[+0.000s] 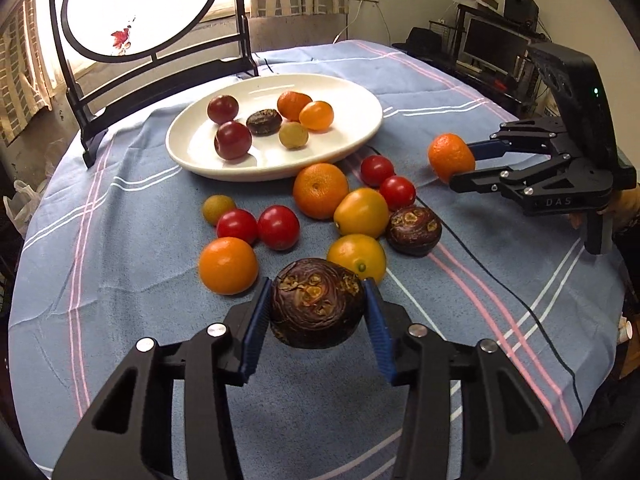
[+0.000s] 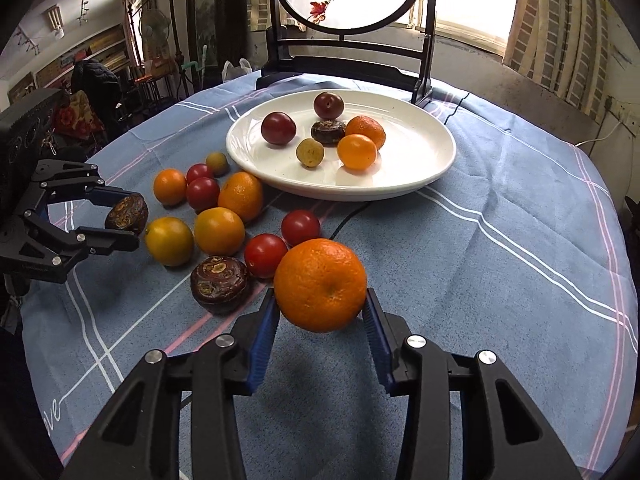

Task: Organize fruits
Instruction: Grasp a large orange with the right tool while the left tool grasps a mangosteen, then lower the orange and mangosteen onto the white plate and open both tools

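My left gripper (image 1: 316, 300) is shut on a dark brown water chestnut (image 1: 317, 303) and holds it above the cloth; it also shows in the right wrist view (image 2: 127, 213). My right gripper (image 2: 320, 300) is shut on an orange mandarin (image 2: 320, 284), also seen from the left wrist view (image 1: 451, 157). A white plate (image 1: 352, 128) holds several fruits: dark red plums, a water chestnut, a mandarin, a kumquat and a longan. Loose tomatoes (image 1: 278, 227), mandarins (image 1: 320, 190), kumquats (image 1: 361, 212), a longan (image 1: 218, 209) and another water chestnut (image 1: 413, 230) lie on the cloth before the plate.
A blue striped tablecloth (image 1: 120, 264) covers the round table. A black-framed round screen (image 1: 136, 8) stands behind the plate. A black cable (image 1: 500, 280) runs across the cloth on the right.
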Demonstrator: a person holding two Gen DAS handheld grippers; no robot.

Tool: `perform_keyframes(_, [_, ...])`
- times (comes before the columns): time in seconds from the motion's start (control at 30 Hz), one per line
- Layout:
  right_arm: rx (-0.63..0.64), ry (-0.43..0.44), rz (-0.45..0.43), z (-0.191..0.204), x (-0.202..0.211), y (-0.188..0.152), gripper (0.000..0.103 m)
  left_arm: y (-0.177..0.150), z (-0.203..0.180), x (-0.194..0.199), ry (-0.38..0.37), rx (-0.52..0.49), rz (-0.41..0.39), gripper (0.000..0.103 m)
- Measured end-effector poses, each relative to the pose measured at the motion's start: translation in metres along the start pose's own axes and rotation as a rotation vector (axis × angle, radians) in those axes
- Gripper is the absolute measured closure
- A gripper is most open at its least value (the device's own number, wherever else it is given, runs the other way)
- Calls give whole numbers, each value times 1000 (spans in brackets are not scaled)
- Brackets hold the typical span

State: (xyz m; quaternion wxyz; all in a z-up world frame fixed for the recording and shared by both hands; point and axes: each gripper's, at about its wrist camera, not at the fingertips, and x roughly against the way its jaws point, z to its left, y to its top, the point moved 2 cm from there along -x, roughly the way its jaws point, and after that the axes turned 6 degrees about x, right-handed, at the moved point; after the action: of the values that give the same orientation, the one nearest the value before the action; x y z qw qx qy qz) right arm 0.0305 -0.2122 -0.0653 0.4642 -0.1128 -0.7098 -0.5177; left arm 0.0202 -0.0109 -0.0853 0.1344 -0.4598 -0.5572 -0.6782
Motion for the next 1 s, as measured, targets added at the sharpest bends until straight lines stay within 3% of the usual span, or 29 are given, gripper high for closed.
perform_keyframes(0.33, [-37,7,-82,-4,18,18,60,49,4,9,66,62,-99,58])
perform_keyframes(0.47, [-46,25,-91,-6,18,26,60,70,10,-1,88,115,-99,58])
perform_keyframes(0.73, [-47,29,-101,-8,11,44,60,102,19,-17,186,127,-112,58])
perform_keyframes(1.0, [-46,16,-136,-17,7,73,60,126,26,-31,221,132,-124,58])
